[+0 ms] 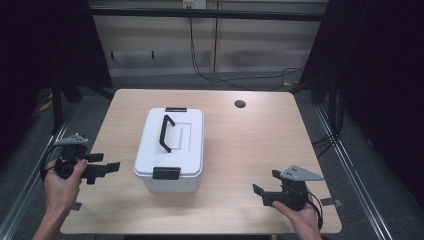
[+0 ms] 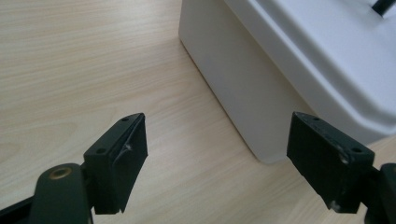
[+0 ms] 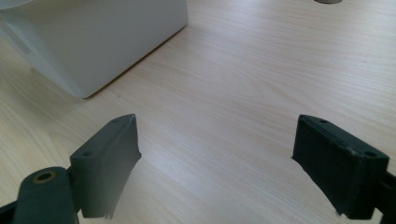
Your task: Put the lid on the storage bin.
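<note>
While both hands rest low at the table's (image 1: 260,130) sides, left claw (image 1: 111,163) and right claw (image 1: 266,182) gape, released.

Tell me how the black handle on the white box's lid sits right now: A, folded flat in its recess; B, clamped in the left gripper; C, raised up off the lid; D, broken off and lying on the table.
C: in the high view the black handle stands up off the lid of the white box, with both grippers off to the sides.

Box (image 2: 299,60) — top and far end cut by the left gripper view's edge; handle (image 2: 383,6) just a sliver at the corner. In the right gripper view, box (image 3: 93,42) cropped above, table hole (image 3: 329,1) clipped — contents hidden under lid (image 1: 172,140).
</note>
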Demonstrator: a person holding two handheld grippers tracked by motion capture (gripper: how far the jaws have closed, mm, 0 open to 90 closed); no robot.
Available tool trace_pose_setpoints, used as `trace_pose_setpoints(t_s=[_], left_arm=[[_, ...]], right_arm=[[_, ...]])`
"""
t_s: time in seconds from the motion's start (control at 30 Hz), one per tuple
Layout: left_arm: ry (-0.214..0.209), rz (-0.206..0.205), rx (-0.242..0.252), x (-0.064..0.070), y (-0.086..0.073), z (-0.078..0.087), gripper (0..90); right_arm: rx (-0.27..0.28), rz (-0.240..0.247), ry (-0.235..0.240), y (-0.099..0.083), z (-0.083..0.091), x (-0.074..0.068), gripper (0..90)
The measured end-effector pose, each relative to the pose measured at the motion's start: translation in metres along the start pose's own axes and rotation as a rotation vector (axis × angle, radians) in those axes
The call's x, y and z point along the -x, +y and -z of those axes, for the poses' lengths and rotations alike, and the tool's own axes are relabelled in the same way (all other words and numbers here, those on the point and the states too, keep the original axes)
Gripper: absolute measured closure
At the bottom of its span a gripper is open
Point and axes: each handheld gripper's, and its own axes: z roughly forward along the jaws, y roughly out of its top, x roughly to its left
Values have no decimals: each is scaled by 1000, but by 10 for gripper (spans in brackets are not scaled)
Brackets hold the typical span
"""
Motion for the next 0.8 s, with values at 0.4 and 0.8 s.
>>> trace_pose_setpoints(t_s=[0.4, 0.8], left_arm=[[28, -14, 23, 7, -32, 0, 182], [6, -7, -53, 10, -54, -19, 181]], right_arm=[[0, -3, -7, 0, 0, -1, 138], [-22, -15, -32, -2, -6, 1, 148]])
